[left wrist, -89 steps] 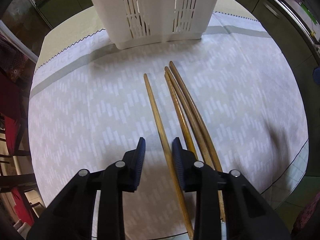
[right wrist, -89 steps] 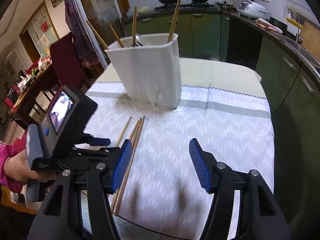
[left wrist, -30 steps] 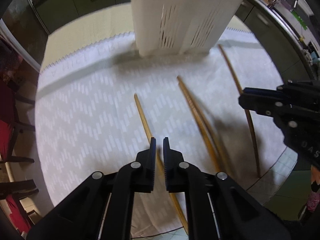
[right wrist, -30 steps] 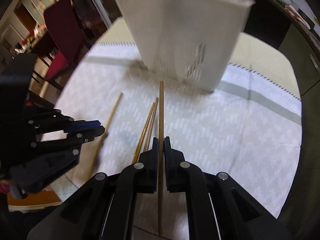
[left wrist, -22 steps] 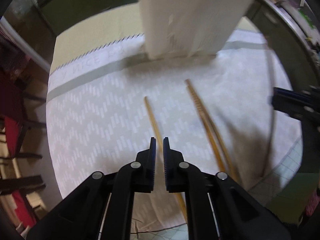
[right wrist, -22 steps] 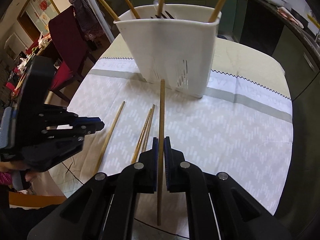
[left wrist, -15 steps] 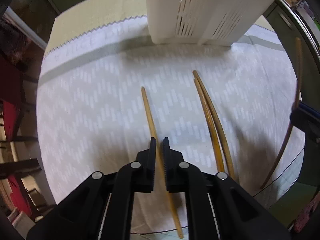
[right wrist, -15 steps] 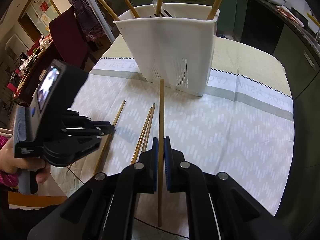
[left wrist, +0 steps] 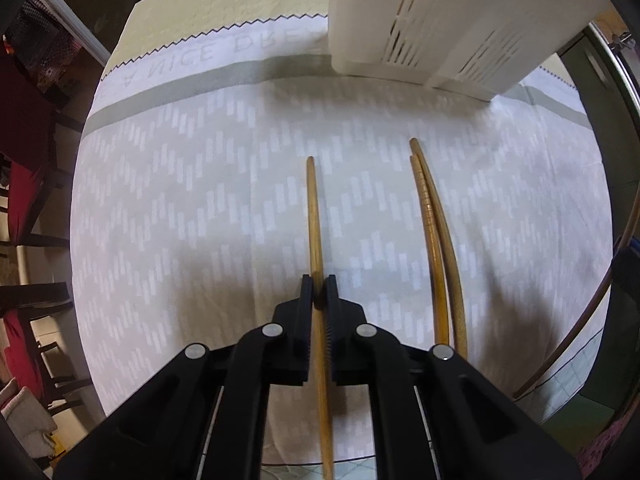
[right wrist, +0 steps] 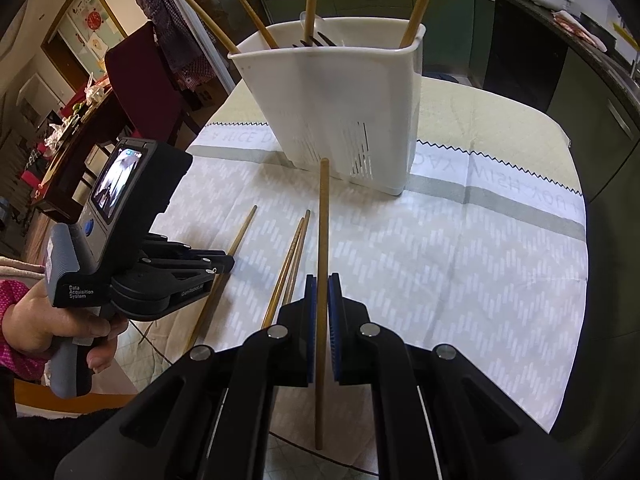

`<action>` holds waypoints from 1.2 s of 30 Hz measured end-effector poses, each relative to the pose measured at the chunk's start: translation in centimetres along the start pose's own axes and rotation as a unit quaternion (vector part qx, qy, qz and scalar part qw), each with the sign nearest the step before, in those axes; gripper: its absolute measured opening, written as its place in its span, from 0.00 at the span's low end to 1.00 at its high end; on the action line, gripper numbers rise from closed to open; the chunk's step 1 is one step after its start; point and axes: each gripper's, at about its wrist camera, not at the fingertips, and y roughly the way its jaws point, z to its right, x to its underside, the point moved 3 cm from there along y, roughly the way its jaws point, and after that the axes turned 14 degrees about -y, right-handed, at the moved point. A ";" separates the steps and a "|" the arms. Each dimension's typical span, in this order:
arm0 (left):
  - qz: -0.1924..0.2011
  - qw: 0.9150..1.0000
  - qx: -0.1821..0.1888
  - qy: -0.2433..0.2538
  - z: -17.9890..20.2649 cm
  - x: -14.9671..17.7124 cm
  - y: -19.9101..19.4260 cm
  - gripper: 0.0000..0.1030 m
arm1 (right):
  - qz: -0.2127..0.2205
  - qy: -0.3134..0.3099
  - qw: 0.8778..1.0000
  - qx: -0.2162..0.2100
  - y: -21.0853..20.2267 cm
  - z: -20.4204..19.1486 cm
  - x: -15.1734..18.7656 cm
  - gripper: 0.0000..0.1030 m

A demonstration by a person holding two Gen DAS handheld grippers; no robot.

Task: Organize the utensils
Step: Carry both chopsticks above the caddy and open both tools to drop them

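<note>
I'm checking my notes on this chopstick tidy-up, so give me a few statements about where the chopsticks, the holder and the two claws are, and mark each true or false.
1. The right claw is shut on a chopstick. True.
2. The left claw is wide open over a bare cloth. False: it is shut on a single chopstick on the tablecloth.
3. A pair of chopsticks lies side by side on the cloth, held by neither claw. True.
4. The white utensil holder is empty. False: several chopsticks and a fork stand in it.
5. The holder lies tipped over on its side. False: it stands upright on the cloth.
</note>
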 end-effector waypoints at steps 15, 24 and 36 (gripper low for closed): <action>0.126 0.988 0.074 0.053 0.0 2.3 -12.5 0.06 | 0.051 0.001 0.999 0.000 -4.1 0.5 -0.4 0.06; 0.161 0.980 0.095 0.070 1.4 3.7 -16.1 0.06 | 0.078 -0.010 0.997 0.006 -6.7 -0.4 -1.2 0.06; 0.242 0.958 0.128 0.084 3.1 1.8 -25.6 0.06 | 0.130 -0.025 0.991 0.023 -13.1 -0.6 -4.9 0.06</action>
